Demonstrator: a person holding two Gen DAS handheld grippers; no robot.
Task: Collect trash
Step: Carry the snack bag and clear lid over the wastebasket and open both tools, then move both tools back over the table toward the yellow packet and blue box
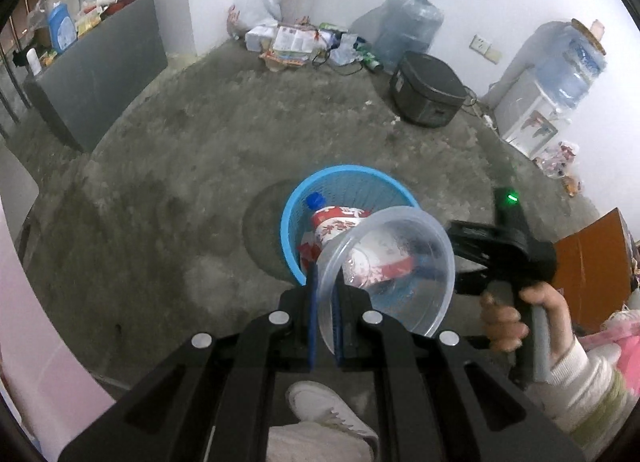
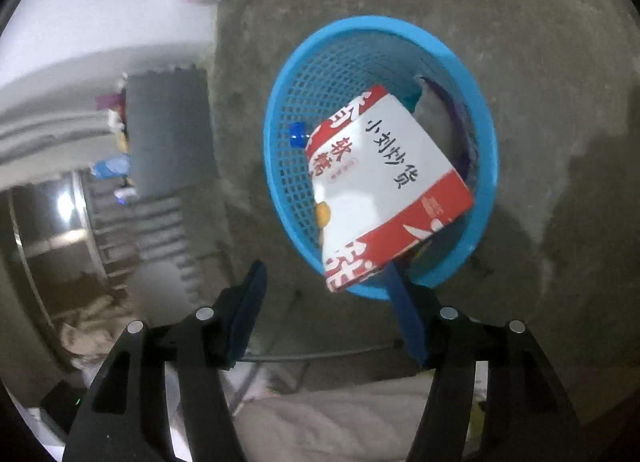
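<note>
A blue mesh trash basket (image 1: 294, 218) stands on the concrete floor; in the right wrist view its rim (image 2: 486, 134) fills the middle. Inside lie a red-and-white snack box (image 2: 384, 186) and a blue bottle cap (image 2: 297, 135); both also show in the left wrist view, the box (image 1: 340, 224) and the cap (image 1: 315, 199). My left gripper (image 1: 326, 282) is shut on the rim of a clear plastic bowl (image 1: 400, 270), held tilted above the basket's near side. My right gripper (image 2: 324, 274) is open and empty just above the basket; it shows beside the bowl (image 1: 504, 246).
A grey cabinet (image 1: 100, 74) stands at left. Litter (image 1: 296, 42), water jugs (image 1: 412, 22), a black cooker (image 1: 428, 90) and a water dispenser (image 1: 536, 110) line the far wall. An orange box (image 1: 592, 262) is at right. My white shoe (image 1: 320, 406) is below.
</note>
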